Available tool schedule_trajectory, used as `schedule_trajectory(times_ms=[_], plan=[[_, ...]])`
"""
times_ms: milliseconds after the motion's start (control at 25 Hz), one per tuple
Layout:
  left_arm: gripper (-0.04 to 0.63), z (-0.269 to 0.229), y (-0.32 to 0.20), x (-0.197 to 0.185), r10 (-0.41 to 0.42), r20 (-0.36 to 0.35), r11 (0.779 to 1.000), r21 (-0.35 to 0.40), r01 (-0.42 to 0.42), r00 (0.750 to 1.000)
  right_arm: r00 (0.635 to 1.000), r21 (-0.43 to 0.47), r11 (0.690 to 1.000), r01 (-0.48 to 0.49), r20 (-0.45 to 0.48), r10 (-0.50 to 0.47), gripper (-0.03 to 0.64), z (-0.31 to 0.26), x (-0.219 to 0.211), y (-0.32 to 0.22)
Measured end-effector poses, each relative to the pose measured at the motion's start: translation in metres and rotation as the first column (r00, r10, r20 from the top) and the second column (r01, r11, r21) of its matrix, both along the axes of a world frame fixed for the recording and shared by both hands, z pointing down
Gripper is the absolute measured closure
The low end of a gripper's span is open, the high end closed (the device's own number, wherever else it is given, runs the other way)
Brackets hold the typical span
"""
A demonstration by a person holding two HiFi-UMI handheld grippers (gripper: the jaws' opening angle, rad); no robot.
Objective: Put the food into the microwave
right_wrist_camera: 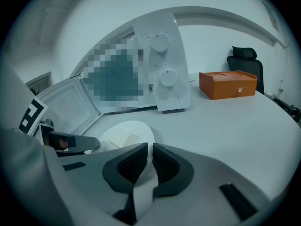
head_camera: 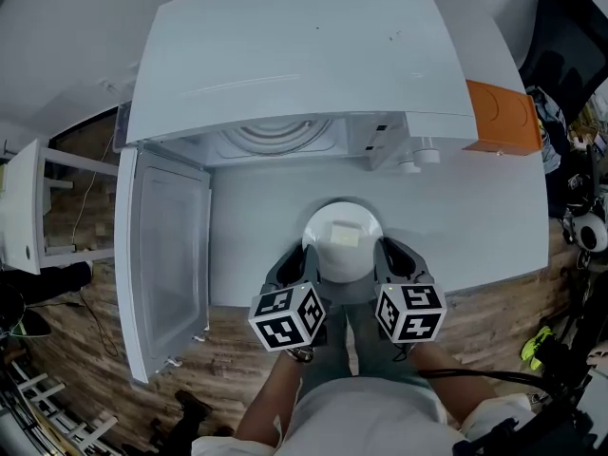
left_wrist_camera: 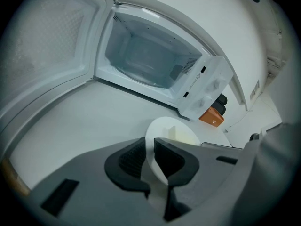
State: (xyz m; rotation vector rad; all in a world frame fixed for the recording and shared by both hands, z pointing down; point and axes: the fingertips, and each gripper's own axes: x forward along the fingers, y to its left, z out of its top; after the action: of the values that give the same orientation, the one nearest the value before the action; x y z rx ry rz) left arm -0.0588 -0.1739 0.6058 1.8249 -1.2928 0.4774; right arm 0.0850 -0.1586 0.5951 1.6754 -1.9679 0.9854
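A white table fills the middle of the scene. An orange box with a small pale catch on its front sits on the table by its far right edge. A black chair stands beyond the table, behind the box. A wooden floor shows left of the table and on its near side. A white rack stands left of the table, and a yellow-green item lies on the floor to the table's right.

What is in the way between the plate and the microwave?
Nothing that shows. The door is swung wide open to the left, and only bare table lies between the plate and the microwave. Inside it looks empty. The left gripper and right gripper each have their jaws shut on the plate's rim.
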Motion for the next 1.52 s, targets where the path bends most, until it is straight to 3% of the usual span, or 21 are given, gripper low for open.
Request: schedule_trajectory(times_ms=[760,1520], plan=[[0.538,-0.023,-0.015,-0.044,-0.128,-0.005,0.991,0.044,0.128,0.992,0.994,0.026,0.994,0.11,0.013,-0.111,0.578,-0.019,-0.042,-0.029],[0.54,-0.053,-0.03,-0.065,-0.202,-0.024,0.976,0.081,0.203,0.979,0.986,0.066,0.984,0.164,0.026,-0.166,0.578,-0.048,-0.062,-0.053]])
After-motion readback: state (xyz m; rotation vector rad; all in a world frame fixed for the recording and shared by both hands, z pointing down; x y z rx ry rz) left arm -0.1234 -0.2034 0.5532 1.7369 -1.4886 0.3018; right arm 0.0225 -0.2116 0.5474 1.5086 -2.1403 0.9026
